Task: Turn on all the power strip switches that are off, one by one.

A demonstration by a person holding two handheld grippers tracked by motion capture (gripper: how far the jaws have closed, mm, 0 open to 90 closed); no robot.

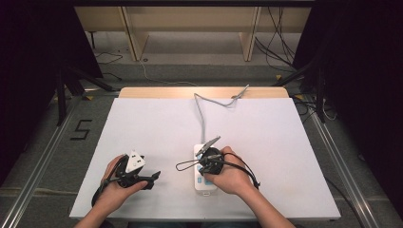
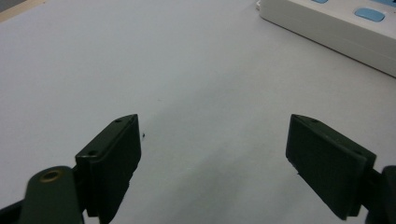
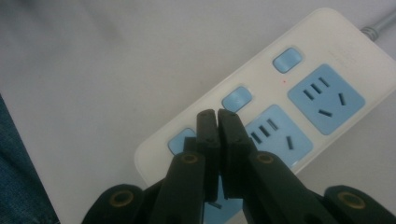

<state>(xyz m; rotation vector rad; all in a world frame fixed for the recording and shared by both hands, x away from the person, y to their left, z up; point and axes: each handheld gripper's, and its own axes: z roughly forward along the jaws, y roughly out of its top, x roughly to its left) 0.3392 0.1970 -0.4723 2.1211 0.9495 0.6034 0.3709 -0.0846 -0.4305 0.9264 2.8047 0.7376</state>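
Observation:
A white power strip (image 1: 204,183) with blue sockets and blue switches lies at the table's front middle, and its grey cable (image 1: 203,118) runs toward the far edge. My right gripper (image 1: 209,166) hangs over the strip, pointing down. In the right gripper view this gripper (image 3: 217,116) is shut with nothing between its jaws, its tips just below a blue switch (image 3: 236,98) on the strip (image 3: 327,37). My left gripper (image 1: 153,178) rests low at the front left, left of the strip. Its jaws (image 2: 212,135) stand wide open over bare table, with the strip (image 2: 336,28) beyond them.
A white sheet (image 1: 157,128) covers the table, and a wooden strip (image 1: 157,92) shows at the far edge. Metal rails (image 1: 38,166) run along both sides on the floor. Loose cables (image 1: 280,47) lie on the floor behind the table.

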